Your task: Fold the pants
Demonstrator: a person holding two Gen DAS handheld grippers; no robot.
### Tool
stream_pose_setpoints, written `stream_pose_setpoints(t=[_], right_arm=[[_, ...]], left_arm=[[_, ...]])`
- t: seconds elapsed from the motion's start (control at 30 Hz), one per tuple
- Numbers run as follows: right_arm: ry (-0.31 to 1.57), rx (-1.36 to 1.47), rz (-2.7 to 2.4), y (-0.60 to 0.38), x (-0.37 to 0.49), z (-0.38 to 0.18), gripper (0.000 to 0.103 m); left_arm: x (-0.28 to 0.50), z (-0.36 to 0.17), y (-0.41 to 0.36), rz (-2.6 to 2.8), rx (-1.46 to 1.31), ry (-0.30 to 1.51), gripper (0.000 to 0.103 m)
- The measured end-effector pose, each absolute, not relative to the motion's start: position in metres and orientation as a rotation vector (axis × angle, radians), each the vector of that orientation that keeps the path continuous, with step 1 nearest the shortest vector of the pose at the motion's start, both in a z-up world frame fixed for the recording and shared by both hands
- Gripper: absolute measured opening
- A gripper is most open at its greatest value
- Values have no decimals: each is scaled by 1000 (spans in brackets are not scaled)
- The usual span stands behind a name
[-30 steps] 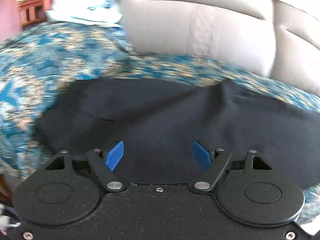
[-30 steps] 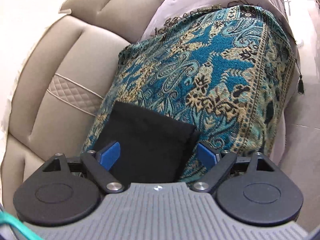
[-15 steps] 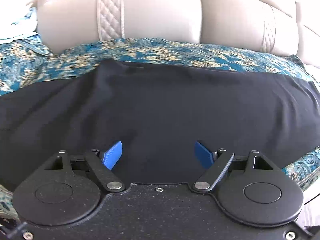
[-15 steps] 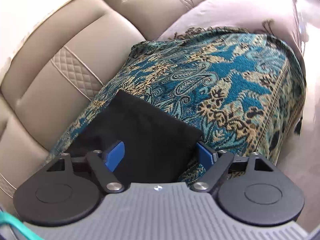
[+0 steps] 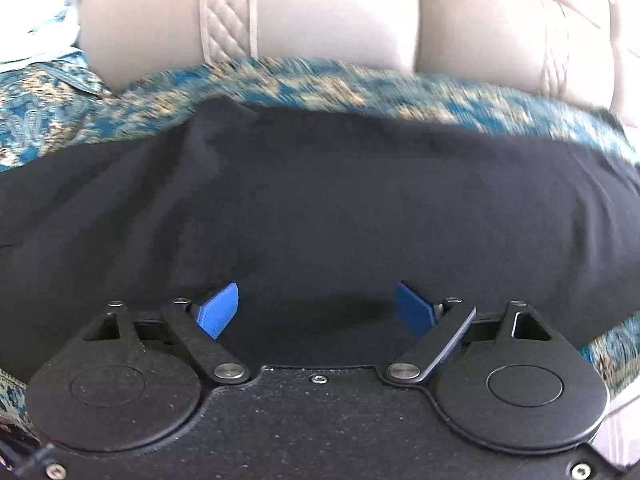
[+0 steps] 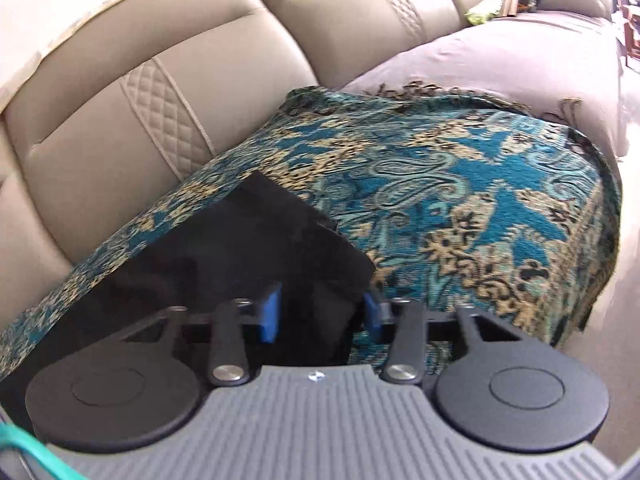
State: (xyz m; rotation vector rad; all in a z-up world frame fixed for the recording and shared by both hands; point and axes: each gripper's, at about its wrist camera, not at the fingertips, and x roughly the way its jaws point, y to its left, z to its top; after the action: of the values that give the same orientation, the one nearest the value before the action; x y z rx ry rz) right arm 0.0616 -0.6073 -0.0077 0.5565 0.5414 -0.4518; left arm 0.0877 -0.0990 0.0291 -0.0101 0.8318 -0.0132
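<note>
The black pants [image 5: 320, 208] lie flat across a blue and gold patterned throw [image 5: 360, 84] on the sofa seat. My left gripper [image 5: 318, 312] is open, low over the near edge of the pants, blue fingers [image 5: 218, 312] spread wide with cloth beneath. In the right wrist view the pants' end [image 6: 248, 248] lies at lower left. My right gripper [image 6: 320, 316] hovers at the corner of that end, its jaws half closed with the cloth's edge between them; the fingers [image 6: 270, 314] do not pinch it.
The beige leather sofa back [image 5: 320, 12] rises just behind the pants, also in the right wrist view [image 6: 160, 80]. The throw [image 6: 460, 208] drapes over the seat's front edge. A mauve cover [image 6: 500, 56] lies further along the sofa. Floor [image 6: 628, 280] lies right.
My right gripper's jaws have narrowed from wide open and it has dropped closer to the pants' corner. The left gripper has swung to face the sofa back and stays open.
</note>
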Motion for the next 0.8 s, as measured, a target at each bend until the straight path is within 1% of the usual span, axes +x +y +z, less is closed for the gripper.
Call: stream_pose_setpoints(t=[0.03, 0.07, 0.1, 0.13, 0.17, 0.2, 0.23, 0.4, 0.5, 0.57, 0.67, 0.8], right_arm=[[541, 558, -445, -606, 63, -7, 40], [541, 563, -444, -604, 65, -7, 36], [541, 576, -441, -604, 67, -6, 27], [542, 597, -443, -603, 69, -6, 20], [540, 622, -447, -604, 71, -6, 18], [535, 646, -449, -604, 72, -6, 16], [531, 665, -451, -603, 73, -5, 14], [530, 669, -456, -584, 89, 7, 12], [520, 648, -419, -557, 107, 21, 12], [517, 620, -359, -530, 124, 32, 12], [533, 549, -214, -469, 156, 45, 11], [622, 319, 74, -347, 193, 49, 11]], left_arm=[[86, 31, -90, 7, -26, 795, 72], [86, 33, -82, 26, -39, 772, 67], [88, 33, -72, 44, -50, 761, 53], [91, 33, -61, 61, -67, 763, 38], [95, 32, -51, 78, -83, 778, 33], [99, 31, -40, 99, -103, 795, 24], [101, 30, -29, 118, -126, 798, 21], [94, 34, 14, 173, -166, 772, 21], [89, 33, 35, 194, -202, 783, 21], [85, 32, 42, 202, -227, 780, 23], [77, 31, 55, 218, -258, 781, 23], [70, 30, 64, 234, -256, 792, 22]])
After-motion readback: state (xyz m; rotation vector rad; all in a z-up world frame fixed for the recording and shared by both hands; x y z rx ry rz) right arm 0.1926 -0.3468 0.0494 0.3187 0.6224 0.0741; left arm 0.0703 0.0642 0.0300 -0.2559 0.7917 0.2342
